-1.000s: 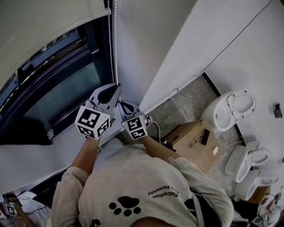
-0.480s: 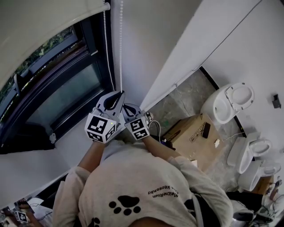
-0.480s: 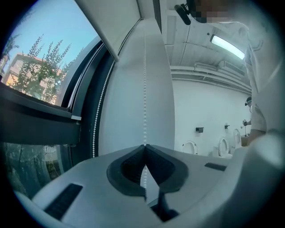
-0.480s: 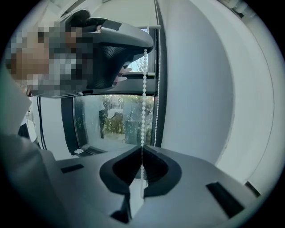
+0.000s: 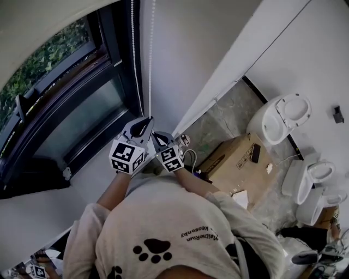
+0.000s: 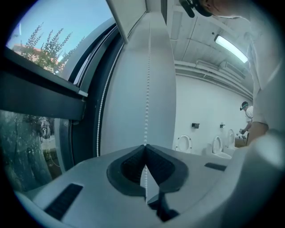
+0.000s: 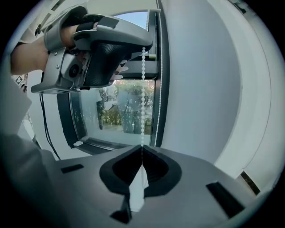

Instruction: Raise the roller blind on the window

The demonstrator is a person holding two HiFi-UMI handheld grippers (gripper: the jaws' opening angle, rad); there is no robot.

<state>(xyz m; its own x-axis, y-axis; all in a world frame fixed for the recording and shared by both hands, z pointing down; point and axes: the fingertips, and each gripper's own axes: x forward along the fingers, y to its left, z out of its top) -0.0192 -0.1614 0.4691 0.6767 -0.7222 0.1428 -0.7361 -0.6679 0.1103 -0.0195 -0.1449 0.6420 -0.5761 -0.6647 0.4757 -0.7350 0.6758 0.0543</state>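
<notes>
Roller blind sits up and left of both grippers, well above them, w/ lots of bare window glass showing under it. Handling-wise you don't touch the fabric at all, the bead chain does the work. My guess: the chain is super light, thin and limp, prob plastic so kinda slick, but the beads give the pads smth to catch on. Any drag would come from the roller up top, so steady straight-down pulls, no yanking or it could slip or pop. Best grab = high on the one strand, hand over hand. The other strand hangs free just left of the left gripper.

Left gripper is pinched tight on the chain, beads running right into its closed jaws. Right gripper sits just below it, clamped on the same strand.

Writing: marker cubes only carry b/w square codes. Shirt below the grippers has a paw print + small text, can't read it for sure. Cardboard box right of the right gripper has marks, too small to read.
</notes>
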